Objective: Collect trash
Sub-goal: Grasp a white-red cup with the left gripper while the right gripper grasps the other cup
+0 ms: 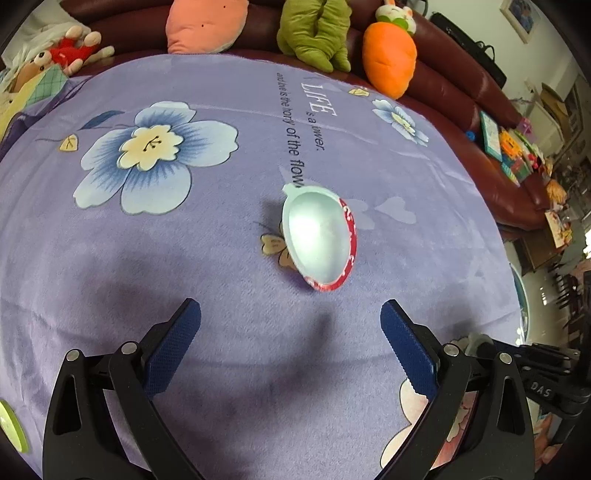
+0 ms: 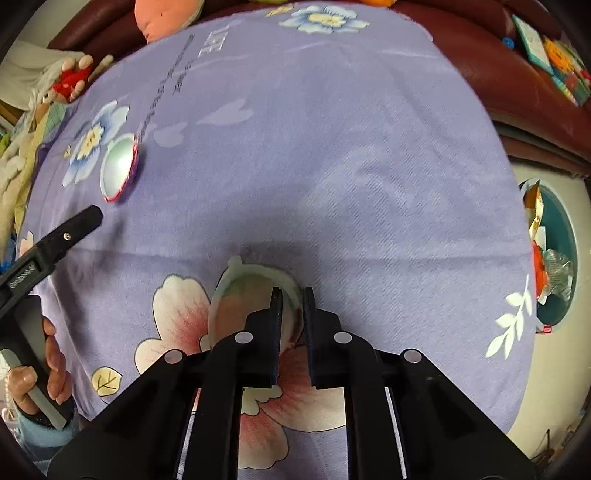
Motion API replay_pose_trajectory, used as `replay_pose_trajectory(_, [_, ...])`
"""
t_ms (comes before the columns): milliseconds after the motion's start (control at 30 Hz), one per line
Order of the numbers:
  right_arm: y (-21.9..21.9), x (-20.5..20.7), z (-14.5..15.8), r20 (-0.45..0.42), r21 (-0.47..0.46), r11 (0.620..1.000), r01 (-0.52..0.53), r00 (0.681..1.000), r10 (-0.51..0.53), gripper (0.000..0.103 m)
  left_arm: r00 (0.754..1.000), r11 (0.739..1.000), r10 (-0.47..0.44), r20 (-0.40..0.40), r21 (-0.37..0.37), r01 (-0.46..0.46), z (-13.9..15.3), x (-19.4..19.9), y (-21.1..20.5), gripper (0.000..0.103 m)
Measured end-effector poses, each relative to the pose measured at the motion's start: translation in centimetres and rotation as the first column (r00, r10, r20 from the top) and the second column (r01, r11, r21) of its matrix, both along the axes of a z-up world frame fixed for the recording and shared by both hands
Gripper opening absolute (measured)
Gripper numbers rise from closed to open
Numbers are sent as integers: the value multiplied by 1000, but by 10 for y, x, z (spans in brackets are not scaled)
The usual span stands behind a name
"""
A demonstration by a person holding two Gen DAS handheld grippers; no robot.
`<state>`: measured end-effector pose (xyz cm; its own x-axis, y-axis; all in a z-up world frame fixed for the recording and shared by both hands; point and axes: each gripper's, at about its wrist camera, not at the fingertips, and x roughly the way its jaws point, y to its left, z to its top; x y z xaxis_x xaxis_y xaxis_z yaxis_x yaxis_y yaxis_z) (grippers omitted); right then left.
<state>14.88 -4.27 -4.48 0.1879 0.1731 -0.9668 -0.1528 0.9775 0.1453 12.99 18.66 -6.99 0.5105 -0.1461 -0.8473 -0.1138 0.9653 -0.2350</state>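
A silver foil lid with a red rim (image 1: 319,236) lies curled on the purple flowered cloth, just ahead of my open, empty left gripper (image 1: 290,314). The same lid shows far left in the right wrist view (image 2: 119,168), with a left finger (image 2: 79,223) near it. My right gripper (image 2: 292,295) is shut on the edge of a second foil lid (image 2: 240,295) that rests on the cloth over a pink flower. A teal bin (image 2: 565,236) with trash in it stands on the floor at the right, beyond the table edge.
Plush toys, an orange carrot (image 1: 389,55) and a green one (image 1: 316,33), sit on the dark red sofa (image 1: 461,96) behind the table. Books and toys (image 1: 513,151) lie on the sofa's right end. The cloth (image 2: 351,147) covers the whole table.
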Motion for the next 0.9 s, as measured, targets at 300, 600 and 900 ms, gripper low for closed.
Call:
replay_pose_trajectory(300, [-13, 7, 8, 27, 22, 1000, -9, 1000, 8, 6, 999, 1000, 17, 28, -6, -17, 7, 23, 9, 98])
replay_pose_trajectory(600, [-18, 10, 6, -13, 90, 996, 19, 1000, -18, 48, 999, 997, -53, -13, 57, 53, -8, 52, -7, 49])
replay_pose_trajectory(900, [-2, -1, 3, -2, 73, 997, 27, 1000, -27, 56, 995, 993, -97, 11, 74, 96, -8, 34, -20, 5])
